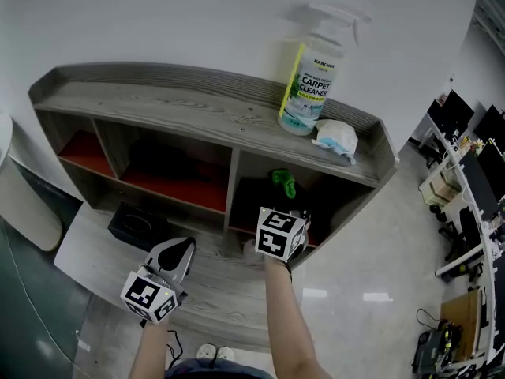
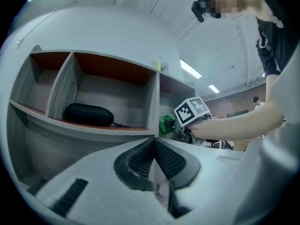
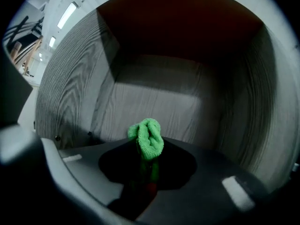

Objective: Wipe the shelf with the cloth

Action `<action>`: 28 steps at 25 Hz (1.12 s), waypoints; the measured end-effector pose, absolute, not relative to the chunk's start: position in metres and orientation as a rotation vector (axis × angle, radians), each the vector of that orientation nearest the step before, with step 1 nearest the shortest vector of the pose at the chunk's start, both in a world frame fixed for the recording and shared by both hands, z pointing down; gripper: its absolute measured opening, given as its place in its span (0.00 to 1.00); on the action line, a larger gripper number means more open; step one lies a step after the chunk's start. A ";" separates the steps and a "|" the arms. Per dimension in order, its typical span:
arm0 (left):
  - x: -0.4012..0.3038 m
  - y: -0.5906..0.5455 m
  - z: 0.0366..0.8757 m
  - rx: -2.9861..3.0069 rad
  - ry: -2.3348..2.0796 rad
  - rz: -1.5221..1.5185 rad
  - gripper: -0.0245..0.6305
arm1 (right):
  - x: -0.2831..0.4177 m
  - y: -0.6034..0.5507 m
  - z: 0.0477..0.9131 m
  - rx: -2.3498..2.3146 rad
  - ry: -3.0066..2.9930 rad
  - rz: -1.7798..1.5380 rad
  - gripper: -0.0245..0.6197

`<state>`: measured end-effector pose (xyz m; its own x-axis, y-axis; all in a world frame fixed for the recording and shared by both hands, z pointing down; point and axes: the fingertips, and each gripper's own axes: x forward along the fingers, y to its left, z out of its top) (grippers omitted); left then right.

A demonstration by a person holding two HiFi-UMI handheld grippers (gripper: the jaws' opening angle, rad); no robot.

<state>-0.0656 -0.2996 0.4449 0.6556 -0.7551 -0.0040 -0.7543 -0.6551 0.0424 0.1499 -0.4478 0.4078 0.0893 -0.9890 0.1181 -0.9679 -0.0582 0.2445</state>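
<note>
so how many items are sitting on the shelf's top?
2: the carpet cleaner spray bottle near the right end, and a white packet just right of it. Nothing there looks hidden.

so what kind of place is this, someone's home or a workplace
Most likely an open-plan office: rows of desks with monitors stand to the right, strip ceiling lights run overhead, and the floor is glossy.

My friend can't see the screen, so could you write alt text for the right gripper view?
The right claw is closed on a bunched green cloth that sticks out past its tips. It points into a grey wood-grain shelf compartment with a dark reddish ceiling.
</note>
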 end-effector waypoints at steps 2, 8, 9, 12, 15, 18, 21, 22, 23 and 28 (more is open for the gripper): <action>-0.060 -0.300 0.446 2.832 -1.270 -0.029 0.04 | 0.171 -0.442 0.405 2.183 -1.916 -0.086 0.20; -0.048 -0.300 0.447 2.842 -1.233 -0.034 0.04 | 0.199 -0.433 0.405 2.270 -1.891 -0.014 0.20; -0.046 -0.300 0.447 2.844 -1.229 -0.035 0.04 | 0.198 -0.431 0.404 2.270 -1.908 -0.016 0.20; -0.043 -0.299 0.445 2.851 -1.219 -0.042 0.04 | 0.192 -0.417 0.392 2.267 -1.979 -0.063 0.20; -0.040 -0.297 0.440 2.862 -1.211 -0.060 0.04 | 0.187 -0.390 0.377 2.262 -2.063 -0.128 0.20; -0.033 -0.294 0.432 2.885 -1.194 -0.080 0.04 | 0.188 -0.354 0.364 2.264 -2.137 -0.175 0.20; -0.026 -0.289 0.425 2.905 -1.174 -0.107 0.04 | 0.197 -0.313 0.354 2.296 -2.183 -0.182 0.20; -0.024 -0.287 0.423 2.910 -1.169 -0.116 0.04 | 0.201 -0.299 0.352 2.308 -2.194 -0.180 0.20; -0.023 -0.285 0.421 2.914 -1.165 -0.122 0.04 | 0.205 -0.285 0.350 2.320 -2.202 -0.179 0.20; -0.017 -0.275 0.413 2.932 -1.151 -0.138 0.04 | 0.234 -0.224 0.356 2.399 -2.163 -0.172 0.20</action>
<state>-0.0166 -0.2749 0.4133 0.7295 -0.6786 -0.0855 -0.6795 -0.7333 0.0217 0.2338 -0.2238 0.3561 0.1020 -0.9848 -0.1405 -0.9946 -0.1033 0.0021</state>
